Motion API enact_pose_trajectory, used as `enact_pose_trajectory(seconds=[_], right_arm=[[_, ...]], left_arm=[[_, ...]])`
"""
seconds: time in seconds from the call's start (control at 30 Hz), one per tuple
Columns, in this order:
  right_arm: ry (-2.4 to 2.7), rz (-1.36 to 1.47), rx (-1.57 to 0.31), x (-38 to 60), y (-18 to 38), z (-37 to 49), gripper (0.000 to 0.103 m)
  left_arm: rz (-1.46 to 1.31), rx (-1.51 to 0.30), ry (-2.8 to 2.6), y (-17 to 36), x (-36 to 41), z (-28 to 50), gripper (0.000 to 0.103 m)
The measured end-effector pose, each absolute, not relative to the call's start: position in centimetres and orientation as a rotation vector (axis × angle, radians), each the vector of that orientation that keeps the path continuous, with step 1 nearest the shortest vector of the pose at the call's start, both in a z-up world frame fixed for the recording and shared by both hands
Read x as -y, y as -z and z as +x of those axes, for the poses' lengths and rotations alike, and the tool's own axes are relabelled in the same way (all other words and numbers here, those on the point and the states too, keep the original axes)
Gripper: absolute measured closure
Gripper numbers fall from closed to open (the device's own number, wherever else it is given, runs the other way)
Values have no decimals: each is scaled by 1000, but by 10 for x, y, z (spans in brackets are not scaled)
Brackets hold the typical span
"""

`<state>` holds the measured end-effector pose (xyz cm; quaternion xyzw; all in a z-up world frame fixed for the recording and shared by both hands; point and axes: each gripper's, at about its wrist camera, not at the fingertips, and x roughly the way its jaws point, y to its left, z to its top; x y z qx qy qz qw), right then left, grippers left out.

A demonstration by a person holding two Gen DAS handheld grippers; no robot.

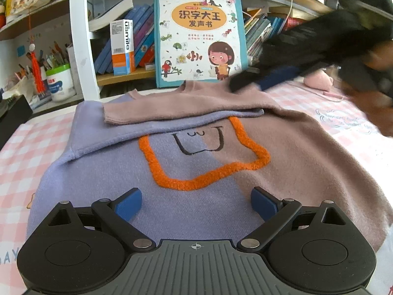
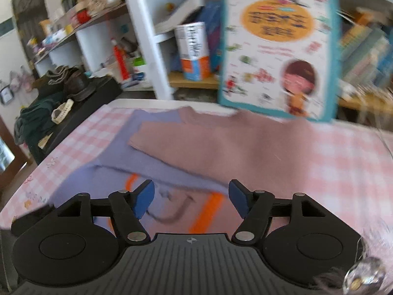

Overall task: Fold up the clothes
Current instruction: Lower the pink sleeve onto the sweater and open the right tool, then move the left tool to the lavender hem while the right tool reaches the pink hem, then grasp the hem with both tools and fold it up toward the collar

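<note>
Left wrist view showed the sweater (image 1: 172, 162) lying flat on the pink checked worktop (image 1: 27, 147), both sleeves folded across its chest. The left claw (image 1: 196, 204) hung wide above its hem, holding nothing. The right claw (image 2: 191, 201) was wide too, empty, over the sweater

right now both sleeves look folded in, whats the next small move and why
Probably bring both open grippers, left gripper and right gripper, to the sweater's near hem and fold it toward the collar: the mauve sleeve already lies across the chest and neither gripper holds cloth.
</note>
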<state>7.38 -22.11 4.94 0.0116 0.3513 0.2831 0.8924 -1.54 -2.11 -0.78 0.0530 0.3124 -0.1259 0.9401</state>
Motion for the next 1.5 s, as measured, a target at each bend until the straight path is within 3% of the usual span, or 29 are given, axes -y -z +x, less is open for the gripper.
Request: enact_pose_trajectory(seconds=[0.57,0.87,0.93,1.1,1.27,1.37,1.4,1.5], right_arm=[[-372,115,-749,320,-18,-28,39],[-407,170,-771,338,-15,-56,44],[-421,184,-780,338,-13,-58,49],[-433,225,-820,341,-5,-63,59],[-430,248,-847,343,1,-69,64],[-439,251,-855,340,2,-71,75],[-444,252,-858,338,3,-71,79],[-444,213,-849,331,2,-72,90]], left_arm=[[137,-599,229,-2,20,-27,6],[59,-587,94,-25,-32,-67,7],[27,-610,53,-27,-49,-73,12],[-40,-668,-30,-26,-81,-87,40],[-125,-730,-16,-15,-95,-92,57],[-166,-756,13,-10,-98,-90,67],[-187,-761,25,-8,-99,-90,78],[-228,-760,52,-7,-100,-89,91]])
